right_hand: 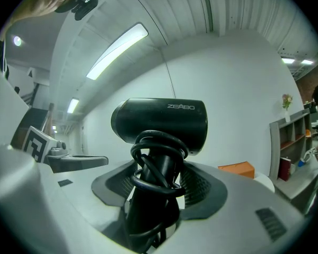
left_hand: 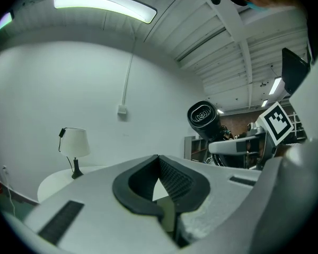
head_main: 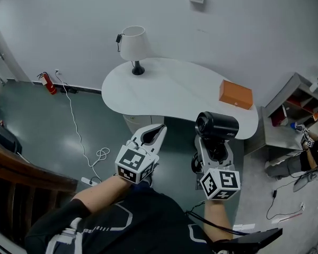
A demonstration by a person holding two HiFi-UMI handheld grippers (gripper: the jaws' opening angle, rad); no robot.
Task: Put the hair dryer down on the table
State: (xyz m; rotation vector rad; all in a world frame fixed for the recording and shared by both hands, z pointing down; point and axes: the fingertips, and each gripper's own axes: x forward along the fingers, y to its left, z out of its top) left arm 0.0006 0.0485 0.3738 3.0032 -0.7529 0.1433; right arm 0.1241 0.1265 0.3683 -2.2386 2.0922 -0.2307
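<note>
My right tool (head_main: 214, 148) grips the hair dryer (head_main: 217, 125) by its cord-wrapped handle; left tool (head_main: 157, 133) closed, empty. I'd carry it over the table (head_main: 169, 91), lowering gently sideways.

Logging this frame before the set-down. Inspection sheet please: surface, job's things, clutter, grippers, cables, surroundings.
Surface: white curved table, bare across its middle.
Job's things: black hair dryer, held upright by its handle, not yet on the table.
Clutter: lamp at the table's far left; orange box near its right end.
Grippers: right gripper shut on the hair dryer's handle; left gripper shut, nothing between its jaws.
Cables: the dryer's cord is coiled round its handle; white cable runs across the floor to a power strip.
Surroundings: fire extinguisher by the wall at left; shelf unit at right.
</note>
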